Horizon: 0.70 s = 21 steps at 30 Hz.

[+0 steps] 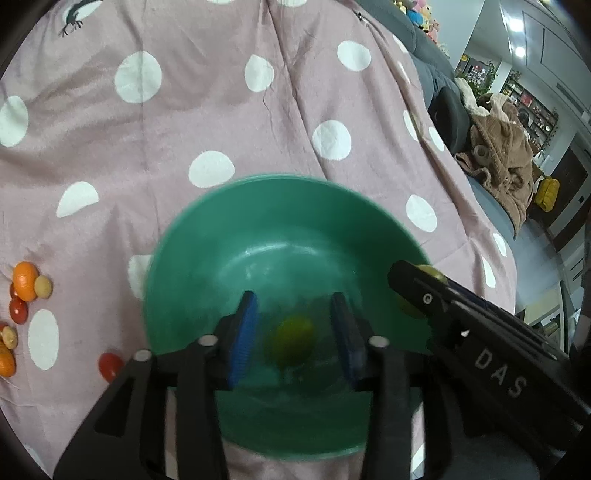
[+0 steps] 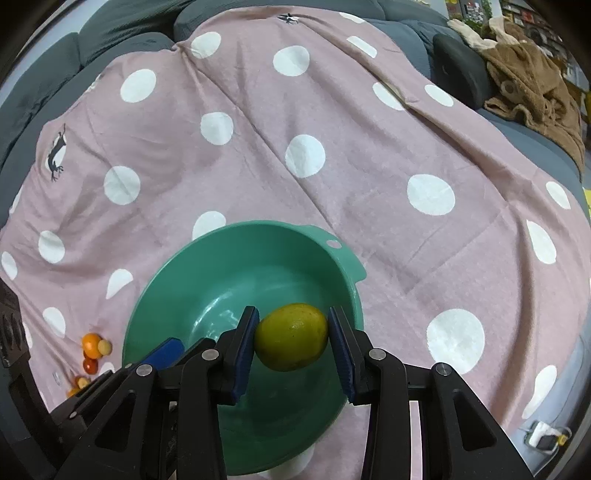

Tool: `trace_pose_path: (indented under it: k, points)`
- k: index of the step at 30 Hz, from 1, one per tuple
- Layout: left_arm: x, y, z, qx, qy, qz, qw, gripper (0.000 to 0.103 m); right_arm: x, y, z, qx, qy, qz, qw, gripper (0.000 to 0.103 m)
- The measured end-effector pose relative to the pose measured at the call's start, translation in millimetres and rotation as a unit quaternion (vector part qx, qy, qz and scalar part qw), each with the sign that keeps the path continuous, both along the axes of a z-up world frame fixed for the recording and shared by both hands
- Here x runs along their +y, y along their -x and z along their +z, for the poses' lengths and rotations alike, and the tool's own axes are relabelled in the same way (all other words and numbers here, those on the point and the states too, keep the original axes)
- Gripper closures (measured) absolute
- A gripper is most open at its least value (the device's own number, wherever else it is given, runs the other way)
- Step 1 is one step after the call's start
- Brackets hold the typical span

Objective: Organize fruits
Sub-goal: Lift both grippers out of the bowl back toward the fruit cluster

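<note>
A green bowl (image 1: 280,236) (image 2: 236,258) sits on the pink dotted cloth. My left gripper (image 1: 293,339) hangs over it, open. A blurred yellow-green fruit (image 1: 291,341) shows between its blue pads with a gap on each side; I cannot tell whether it rests on the bowl's bottom. My right gripper (image 2: 291,338) is shut on a larger yellow-green fruit (image 2: 291,336) over the bowl's near right side. In the left wrist view a right gripper finger (image 1: 410,284) reaches in over the rim. Loose fruit lies left of the bowl: an orange (image 1: 25,280) (image 2: 90,343) and a red tomato (image 1: 110,365).
The pink cloth (image 2: 332,110) covers a grey sofa (image 2: 122,22). A brown plush blanket (image 2: 535,88) lies at the far right. More small orange, tan and red fruits cluster at the left edge (image 1: 11,339). The cloth drops off at the right.
</note>
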<state>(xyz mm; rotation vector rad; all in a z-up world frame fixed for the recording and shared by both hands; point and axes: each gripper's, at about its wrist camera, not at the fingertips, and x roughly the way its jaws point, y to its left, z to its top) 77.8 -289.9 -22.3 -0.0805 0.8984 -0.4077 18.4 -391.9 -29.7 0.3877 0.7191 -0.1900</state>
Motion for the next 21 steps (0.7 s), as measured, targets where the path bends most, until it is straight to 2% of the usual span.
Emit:
trace_pose_path:
  k: [1,4,7,10,16,21]
  points:
    - [3,2,3,-0.003,0.006,0.001,1.0000,0.046,0,2,3,-0.010,-0.002,-0.002,1.000,0.054]
    - [21,10,13,-0.011,0.025,0.012,0.9995,0.037,2,7,11,-0.031,-0.002,-0.003,1.000,0.039]
    - [45,18,22,-0.018,0.039,0.030,0.9986,0.030,9,9,18,-0.044,0.002,0.004,0.999,0.038]
    - [78,28,29,-0.024,0.039,0.058,0.9973,0.029,24,7,22,-0.045,0.019,0.020,0.999,0.038]
    - [150,50,39,-0.033,0.010,0.119,0.9923,0.029,62,0,25,-0.041,0.060,0.059,0.996,0.038]
    - [211,63,39,-0.037,-0.018,0.178,0.9831,0.028,94,-4,26,-0.038,0.089,0.095,0.991,0.038]
